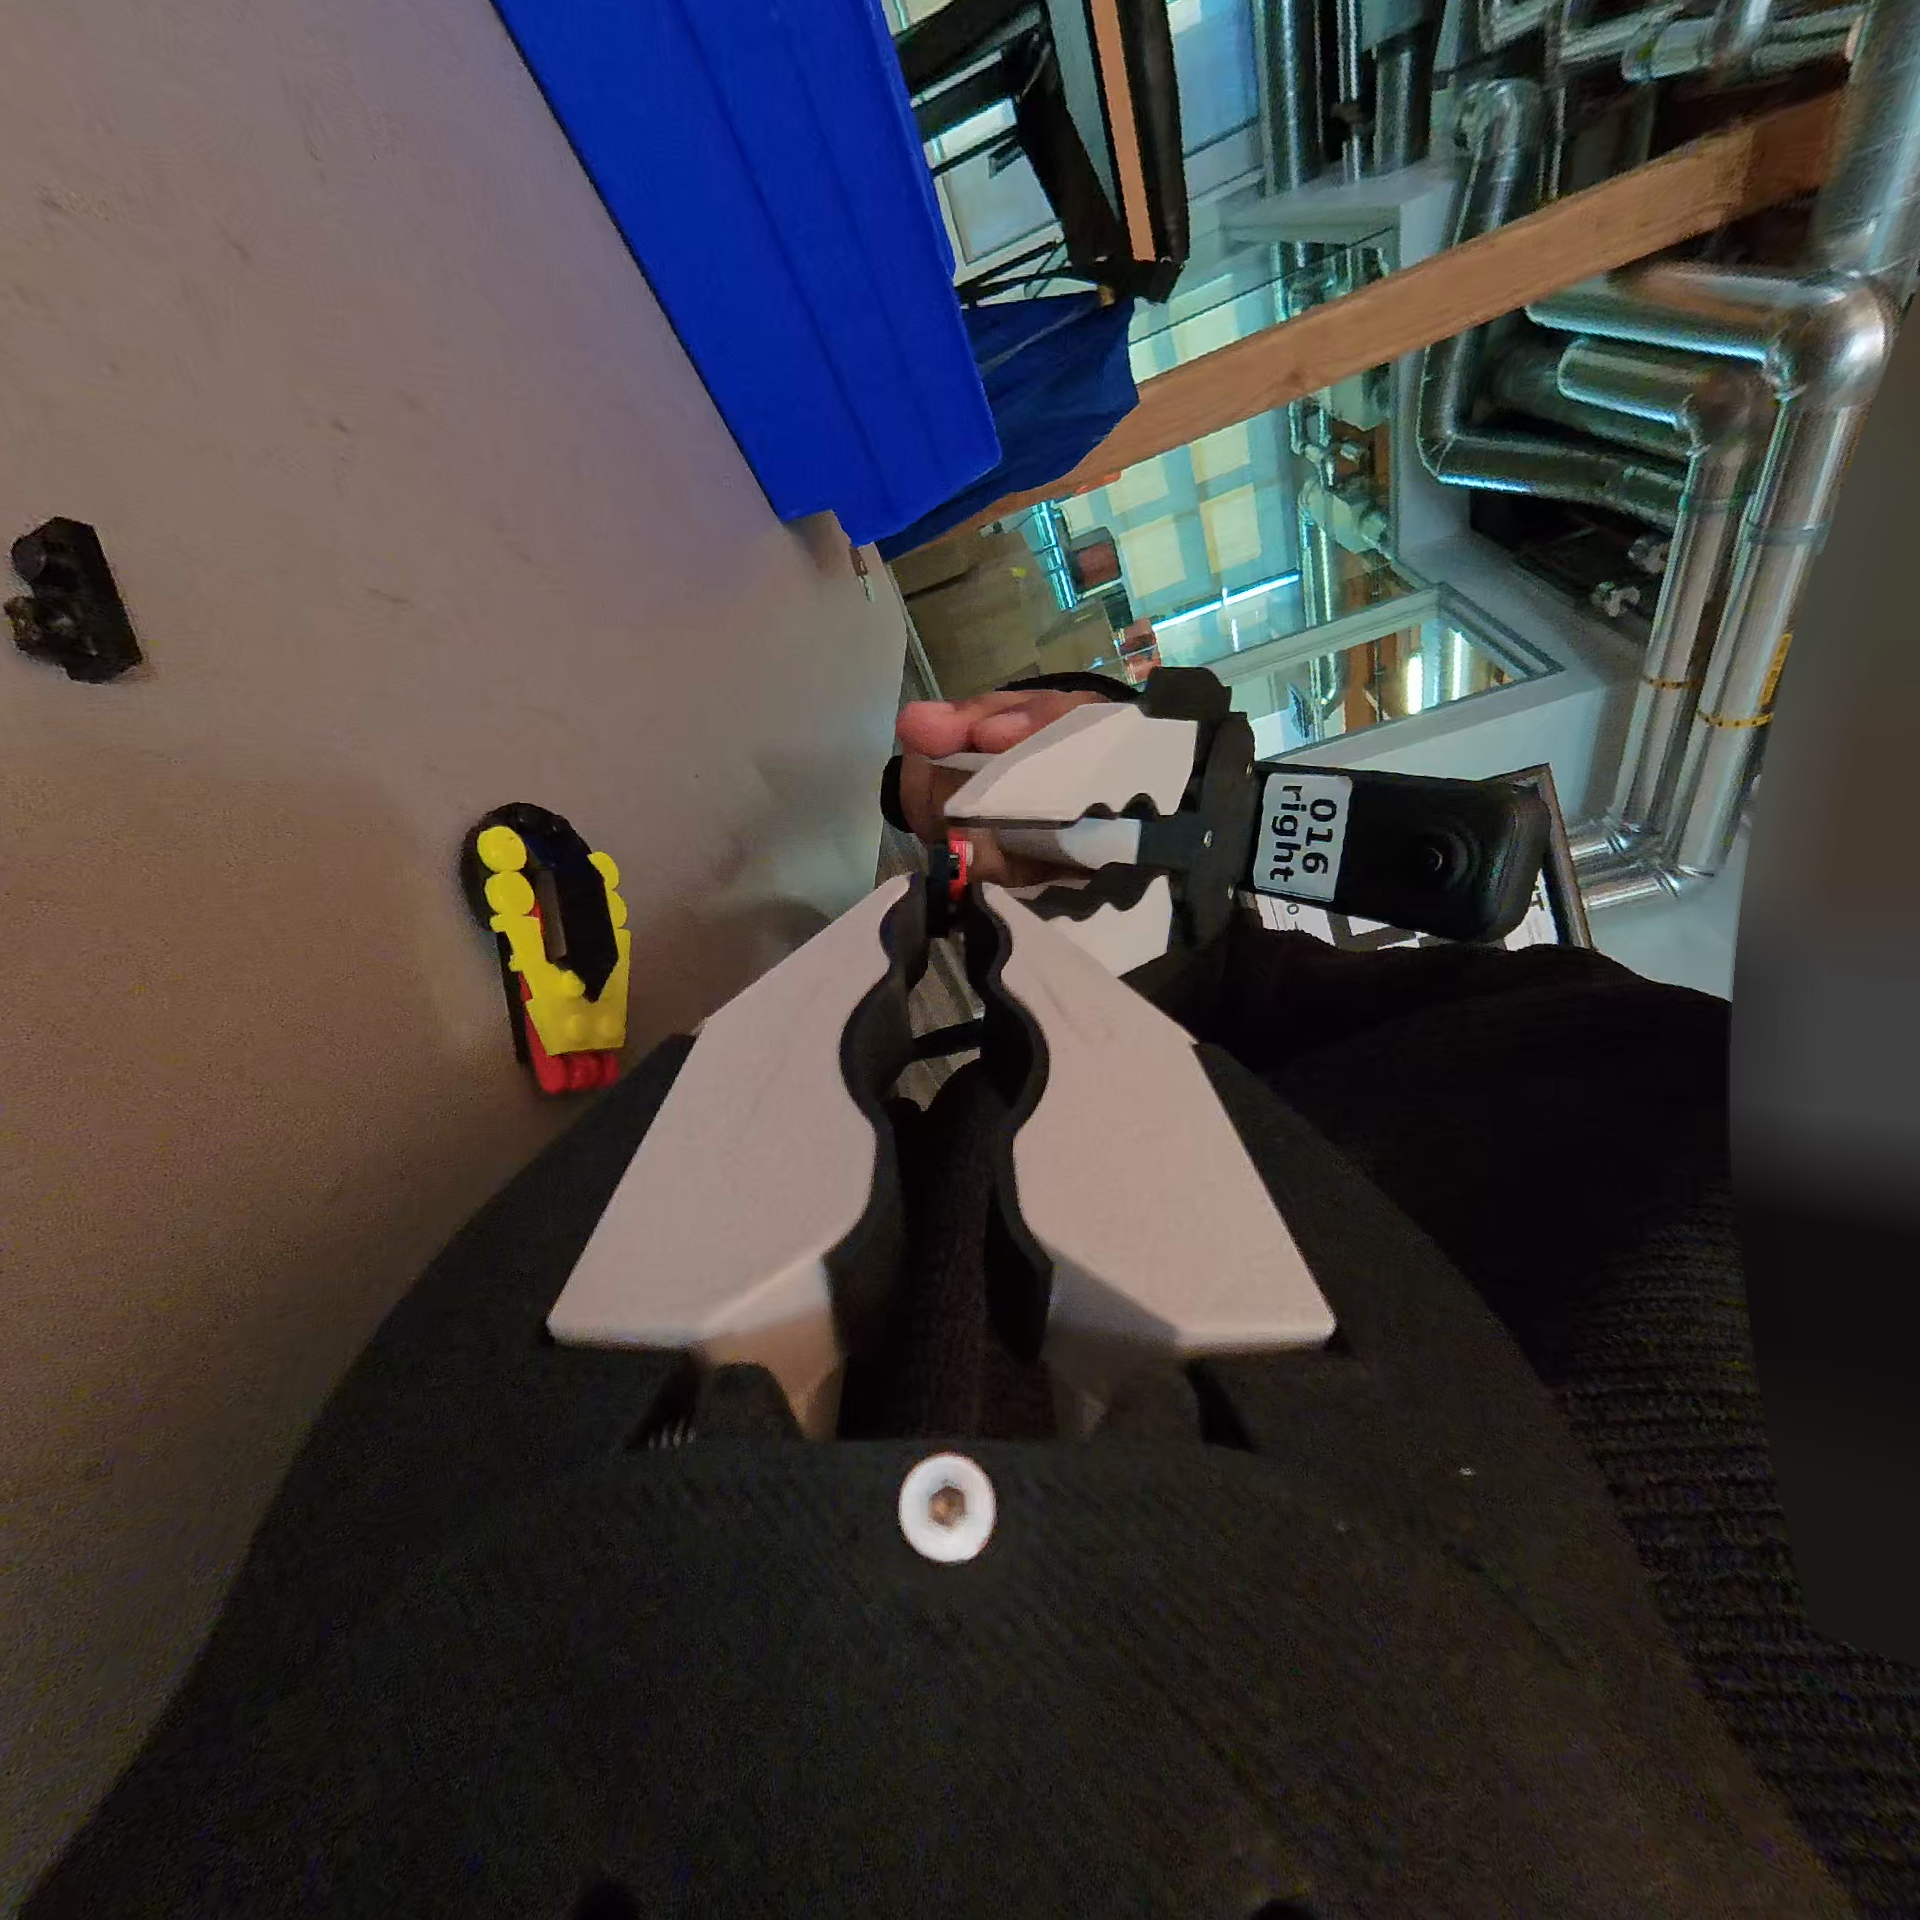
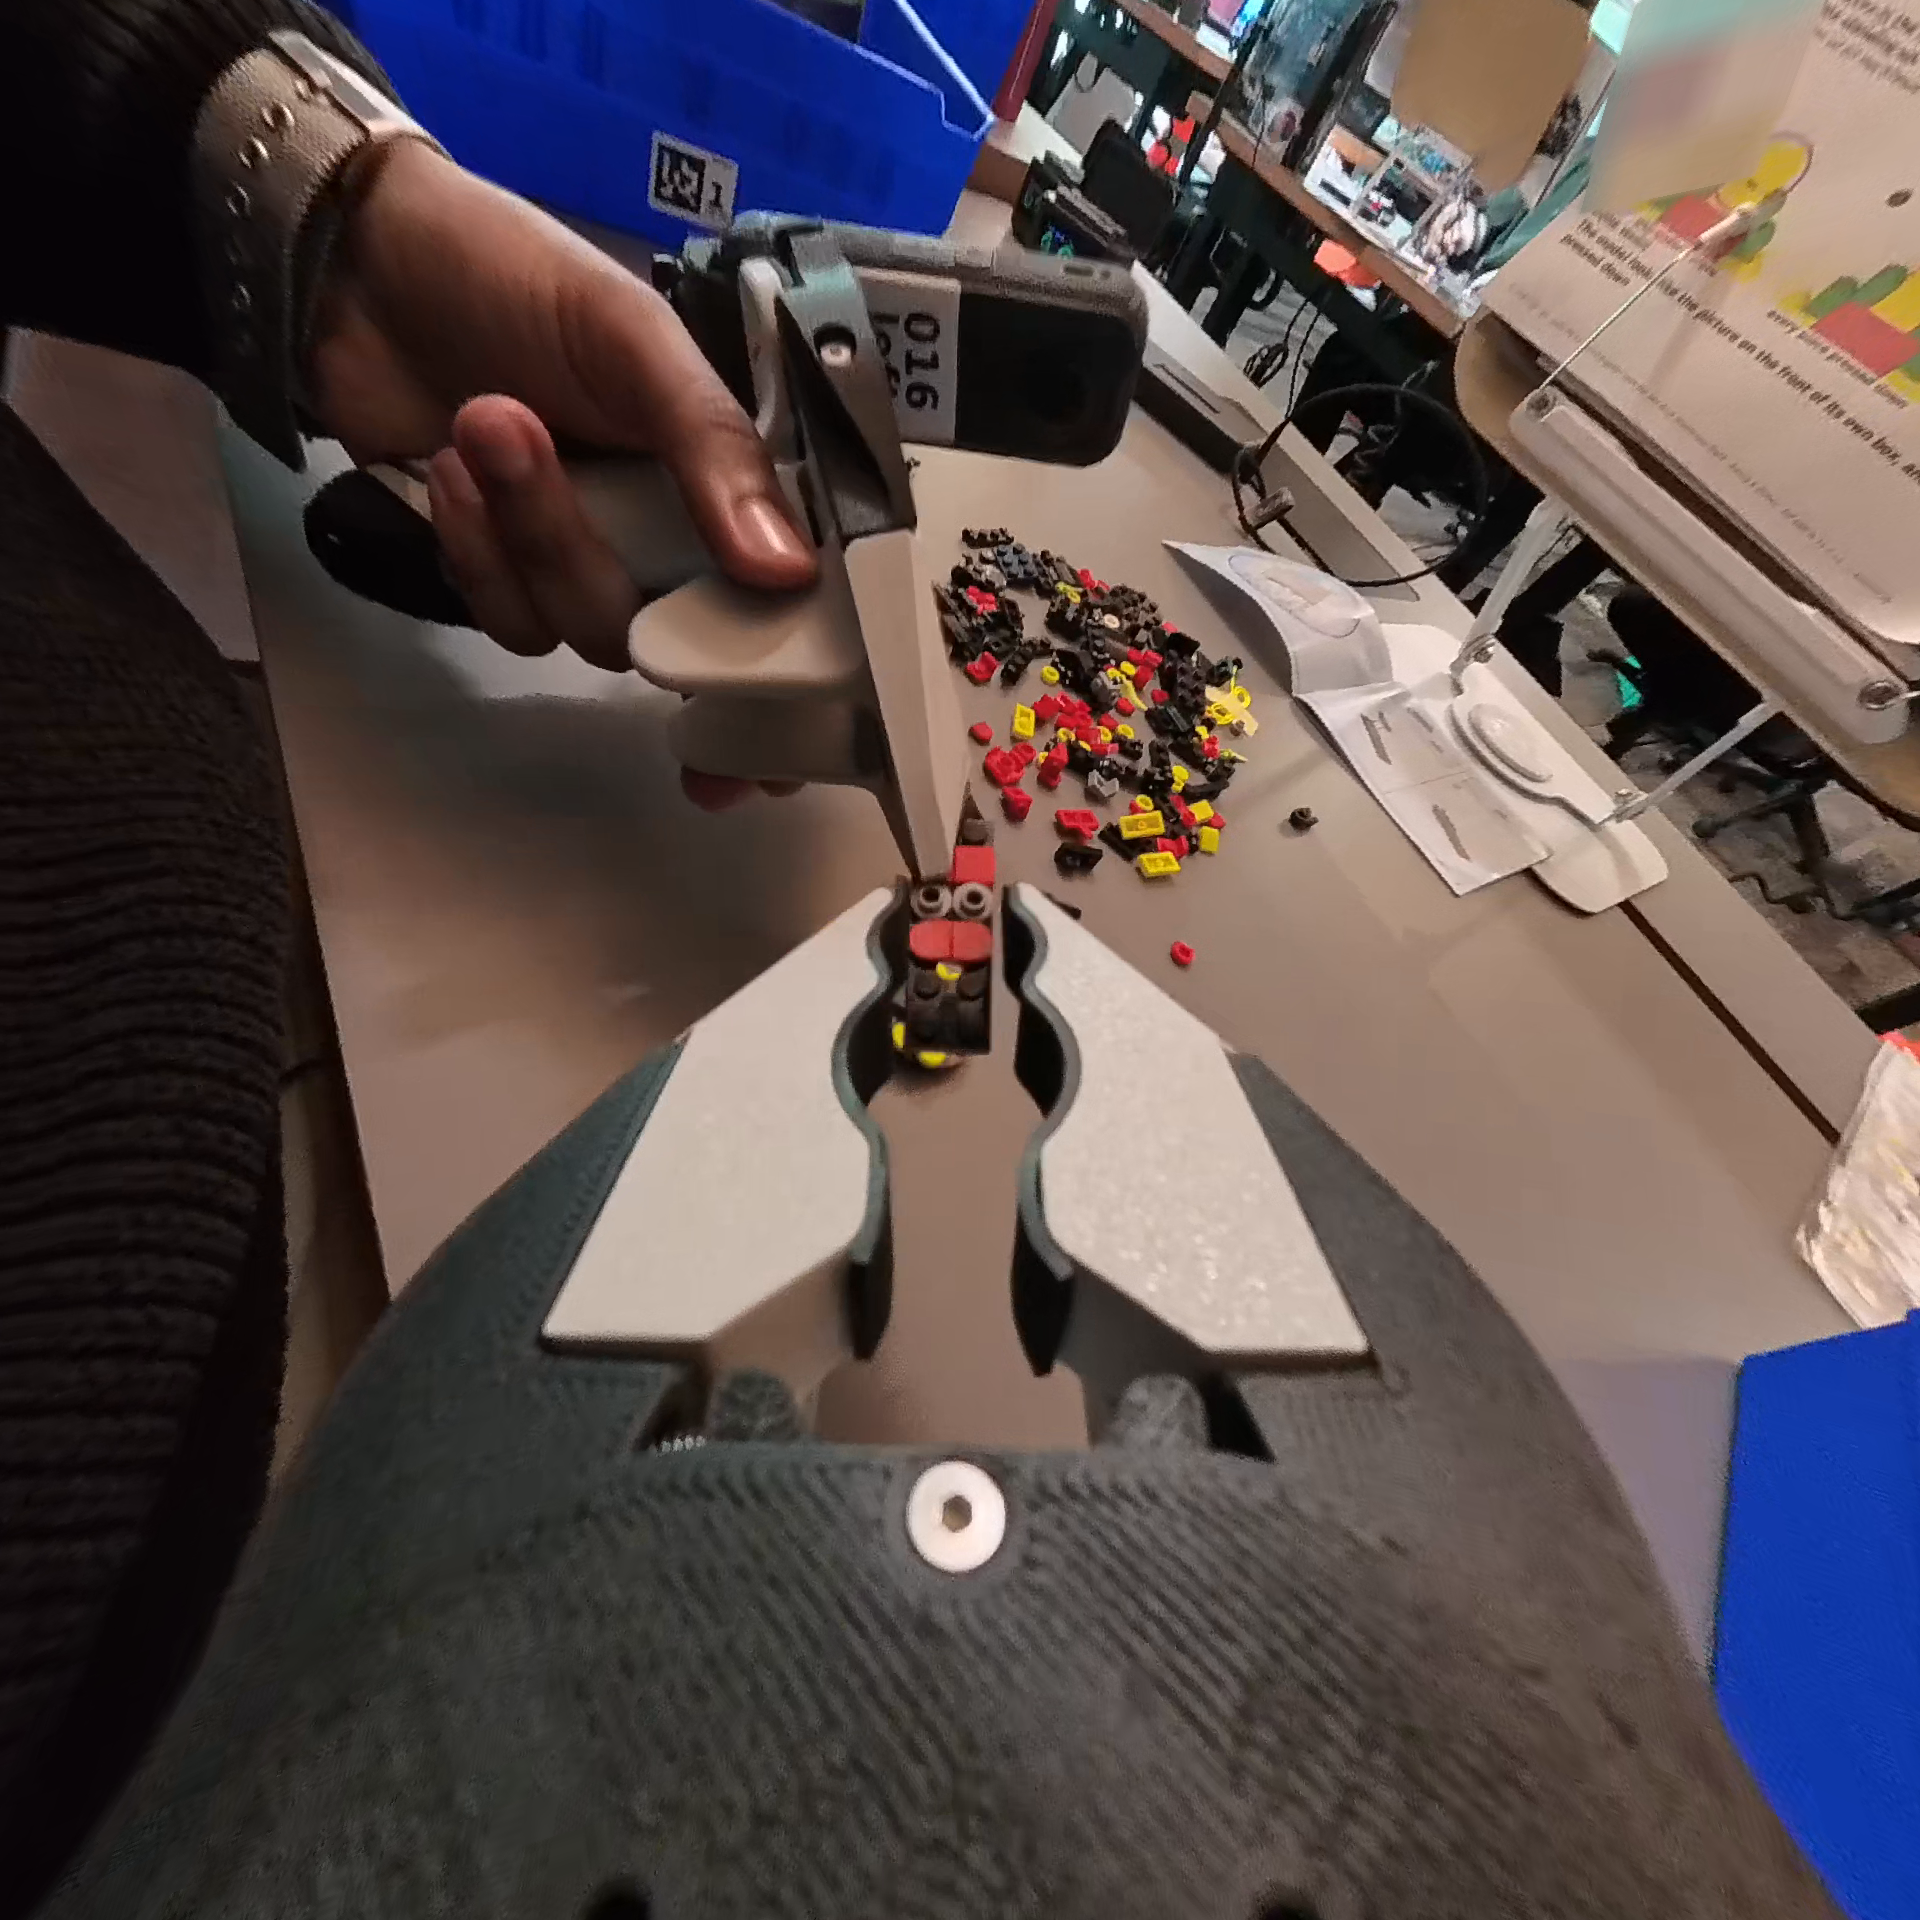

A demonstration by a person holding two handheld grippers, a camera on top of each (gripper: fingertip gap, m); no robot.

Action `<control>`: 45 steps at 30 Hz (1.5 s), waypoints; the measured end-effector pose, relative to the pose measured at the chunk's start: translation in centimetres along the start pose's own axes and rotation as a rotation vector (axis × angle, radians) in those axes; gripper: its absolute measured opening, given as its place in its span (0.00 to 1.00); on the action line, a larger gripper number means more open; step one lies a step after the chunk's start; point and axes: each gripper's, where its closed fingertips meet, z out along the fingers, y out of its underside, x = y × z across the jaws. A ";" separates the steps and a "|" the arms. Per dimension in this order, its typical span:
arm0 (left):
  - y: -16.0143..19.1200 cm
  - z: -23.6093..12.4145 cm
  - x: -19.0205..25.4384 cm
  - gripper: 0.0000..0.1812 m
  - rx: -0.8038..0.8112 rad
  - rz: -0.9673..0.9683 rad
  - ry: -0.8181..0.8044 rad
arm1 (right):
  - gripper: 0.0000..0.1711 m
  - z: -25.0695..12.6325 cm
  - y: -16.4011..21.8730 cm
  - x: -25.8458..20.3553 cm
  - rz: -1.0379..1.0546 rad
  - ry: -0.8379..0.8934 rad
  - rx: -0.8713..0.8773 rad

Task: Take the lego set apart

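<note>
Black-and-red lego chunk (image 2: pixel 948 971) sits clamped in the right tongs (image 2: pixel 951 914) above the counter (image 2: pixel 1351 1039); the left tongs (image 2: pixel 930 842), nearly closed, pinch its end piece. Best to hold the chunk steady and peel sideways, over the loose bricks (image 2: pixel 1101 696).

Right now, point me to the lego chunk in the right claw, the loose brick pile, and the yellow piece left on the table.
lego chunk (image 2: pixel 948 977): right wrist view, red middle.
loose brick pile (image 2: pixel 1101 696): right wrist view, centre.
yellow piece (image 1: pixel 556 935): left wrist view, yellow body.
</note>
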 end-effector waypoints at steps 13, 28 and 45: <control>0.0 0.4 0.8 0.01 0.001 -0.055 0.061 | 0.07 -0.6 -0.6 0.0 0.110 -0.070 0.022; -2.6 -1.8 -1.8 0.02 0.108 0.085 -0.180 | 0.00 -2.3 -2.0 2.1 0.036 0.078 0.118; -3.2 -2.8 -2.8 0.02 0.147 -0.026 -0.096 | 0.02 -1.8 1.5 3.5 0.116 0.036 0.010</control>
